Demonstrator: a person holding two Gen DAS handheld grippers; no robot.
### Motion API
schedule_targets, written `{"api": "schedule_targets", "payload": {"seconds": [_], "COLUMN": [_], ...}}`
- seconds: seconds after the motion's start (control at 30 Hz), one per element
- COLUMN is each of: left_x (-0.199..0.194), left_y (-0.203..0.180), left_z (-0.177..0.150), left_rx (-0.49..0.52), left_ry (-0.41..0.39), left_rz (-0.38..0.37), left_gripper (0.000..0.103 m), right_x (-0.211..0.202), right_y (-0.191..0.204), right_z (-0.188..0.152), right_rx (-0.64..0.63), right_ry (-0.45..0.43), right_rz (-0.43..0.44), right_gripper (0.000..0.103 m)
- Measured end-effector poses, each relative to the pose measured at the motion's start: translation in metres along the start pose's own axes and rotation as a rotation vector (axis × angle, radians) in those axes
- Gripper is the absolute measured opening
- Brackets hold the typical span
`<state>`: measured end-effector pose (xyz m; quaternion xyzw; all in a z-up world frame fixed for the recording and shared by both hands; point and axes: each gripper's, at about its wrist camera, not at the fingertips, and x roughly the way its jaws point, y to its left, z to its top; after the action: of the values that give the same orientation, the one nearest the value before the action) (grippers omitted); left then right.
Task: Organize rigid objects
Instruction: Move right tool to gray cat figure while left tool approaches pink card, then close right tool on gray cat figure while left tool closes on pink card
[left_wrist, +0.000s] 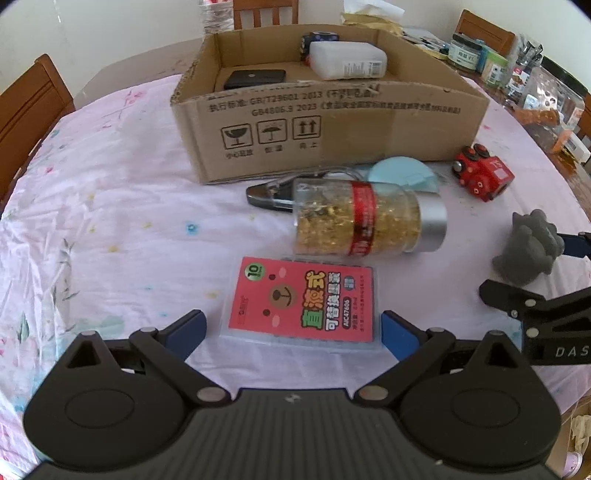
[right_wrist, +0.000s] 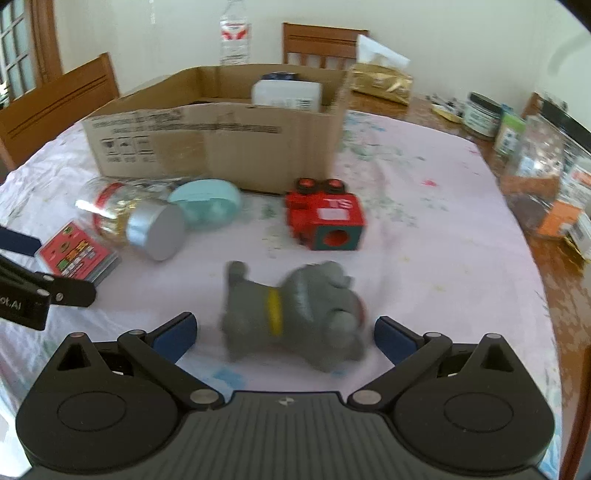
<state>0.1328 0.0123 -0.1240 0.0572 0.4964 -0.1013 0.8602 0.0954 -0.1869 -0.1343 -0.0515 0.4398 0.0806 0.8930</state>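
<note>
The left gripper (left_wrist: 293, 334) is hovering over the red card pack (left_wrist: 301, 301), which is lying flat on the pink tablecloth (left_wrist: 110, 221); its blue fingers are standing wide apart, one on each long side of the pack and not yet pressing it, a stance that suits a grip across the narrow width. The right gripper (right_wrist: 282, 334) is likewise bracketing the grey toy figure (right_wrist: 295, 314), which is lying on its side, with both pads spread and clear of it. The cardboard box (left_wrist: 332, 122) is sitting at 12 o'clock from both grippers and is already holding a white container (left_wrist: 347, 59) and a black case (left_wrist: 255, 78), so it is probably serving as the collection point. A glitter bottle (left_wrist: 369, 218) is lying on its side at 1 o'clock from the pack, with a red toy vehicle (right_wrist: 325, 218) at 12 o'clock from the figure, beside the box wall. Both are still awaiting sorting.
</note>
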Motion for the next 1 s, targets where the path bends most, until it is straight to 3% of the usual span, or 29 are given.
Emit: {"api": "schedule_targets", "payload": {"seconds": [0.23,0.37,0.47,1.0], "left_x": [0.005,0.002,0.001,0.006], "left_y": [-0.008,-0.008,-0.002,0.002], "left_z": [0.006,0.006,0.004,0.011], "left_rx": [0.055,0.086,0.105,0.105], "left_ry": [-0.024,-0.025,-0.03,-0.014], "left_rz": [-0.032,-0.056,-0.064,-0.069], "left_gripper": [0.101,0.095,0.096,0.097], "right_x": [0.002,0.001,0.002,0.007], "right_y": [0.002,0.001,0.0,-0.003], "right_z": [0.002,0.002,0.003,0.015], "right_rx": [-0.008,-0.018,-0.024,-0.082], "right_ry": [0.002,0.007,0.014,0.096], "right_rz": [0.006,0.015,0.02,0.066], "right_gripper": [0.103,0.103,0.103,0.103]}}
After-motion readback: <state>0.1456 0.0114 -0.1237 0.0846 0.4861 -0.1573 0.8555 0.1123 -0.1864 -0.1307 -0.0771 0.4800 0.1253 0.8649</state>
